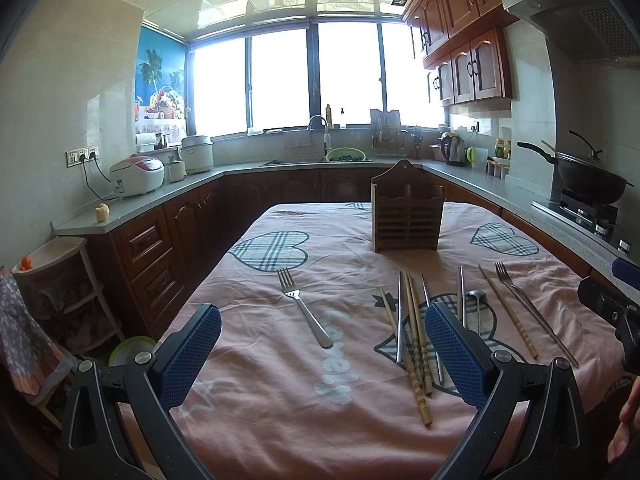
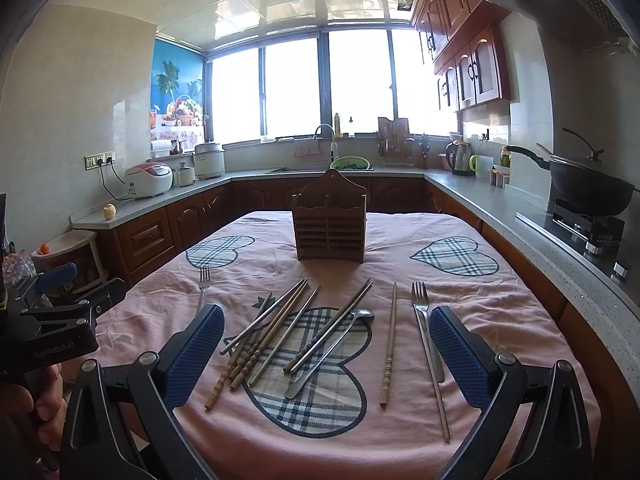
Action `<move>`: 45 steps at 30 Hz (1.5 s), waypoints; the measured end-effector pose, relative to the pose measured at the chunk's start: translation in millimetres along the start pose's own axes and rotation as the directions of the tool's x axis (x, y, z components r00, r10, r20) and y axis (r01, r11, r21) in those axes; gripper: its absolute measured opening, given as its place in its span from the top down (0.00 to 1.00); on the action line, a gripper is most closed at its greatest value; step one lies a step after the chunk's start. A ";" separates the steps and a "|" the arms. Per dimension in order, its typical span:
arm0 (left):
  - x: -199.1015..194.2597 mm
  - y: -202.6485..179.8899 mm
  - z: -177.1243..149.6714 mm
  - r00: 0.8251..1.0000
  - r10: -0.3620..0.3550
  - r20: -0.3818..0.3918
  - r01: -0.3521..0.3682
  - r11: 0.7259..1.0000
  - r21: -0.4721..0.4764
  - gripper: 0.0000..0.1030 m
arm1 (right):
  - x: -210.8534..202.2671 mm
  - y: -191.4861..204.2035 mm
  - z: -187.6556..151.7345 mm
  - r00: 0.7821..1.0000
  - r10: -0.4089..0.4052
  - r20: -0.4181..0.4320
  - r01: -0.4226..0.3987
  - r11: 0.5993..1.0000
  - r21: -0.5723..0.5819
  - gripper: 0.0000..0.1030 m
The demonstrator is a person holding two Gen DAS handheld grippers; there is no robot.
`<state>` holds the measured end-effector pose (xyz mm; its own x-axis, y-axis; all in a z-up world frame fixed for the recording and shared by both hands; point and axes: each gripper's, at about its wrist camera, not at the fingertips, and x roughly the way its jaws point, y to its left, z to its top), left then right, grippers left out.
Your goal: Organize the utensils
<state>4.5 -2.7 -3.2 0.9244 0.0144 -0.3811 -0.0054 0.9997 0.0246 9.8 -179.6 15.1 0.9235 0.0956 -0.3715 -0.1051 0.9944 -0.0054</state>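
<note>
the utensils lie loose on the near half of the desk (image 2: pixel 400 456), over a pink cloth (image 2: pixel 500 304) printed with plaid hearts. a fan of wooden chopsticks (image 2: pixel 256 348) and metal chopsticks (image 2: pixel 328 326) crosses the middle heart, with a steel spoon (image 2: pixel 332 354) among them, bowl toward the far end. one ridged wooden chopstick (image 2: pixel 389 344) lies alone just to the right, then a steel fork (image 2: pixel 424 316) with a thin metal stick beside it. a second fork (image 1: pixel 306 306) lies apart on the left, tines pointing away. behind them all stands a slatted wooden utensil holder (image 2: pixel 329 222), upright, with bare cloth between it and the pile.

the left gripper (image 1: pixel 322 354) hovers above the near edge, its blue-padded jaws spread wide and holding nothing. the right gripper (image 2: pixel 326 354) hovers likewise, jaws spread and empty over the chopstick pile.

grey counters (image 2: pixel 480 196) with dark wood cabinets wrap the room on three sides under bright windows; a wok (image 2: pixel 588 186) sits on the stove at right, a rice cooker (image 2: pixel 149 178) at left. the cloth wrinkles softly toward the desk's rounded edges.
</note>
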 end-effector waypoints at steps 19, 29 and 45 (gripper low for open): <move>0.7 -1.4 -0.6 1.000 0.003 0.000 -0.003 1.000 0.000 0.01 | -1.0 0.2 0.5 1.000 0.003 -0.001 -0.003 1.000 0.004 0.00; 5.9 0.1 -0.9 1.000 -0.003 -0.012 0.002 1.000 -0.008 0.01 | 0.1 0.0 0.5 1.000 0.002 -0.003 -0.002 1.000 0.008 0.00; 77.2 7.8 33.7 0.977 -0.112 -0.181 0.111 0.994 -0.014 0.01 | 36.3 -21.7 10.4 0.998 0.016 -0.067 -0.012 0.999 0.049 0.00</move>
<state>88.7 5.5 -1.3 0.8347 -0.0938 -0.5427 0.0919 0.9953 -0.0307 49.4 -197.2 11.4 0.8949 0.1080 -0.4330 -0.0985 0.9941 0.0444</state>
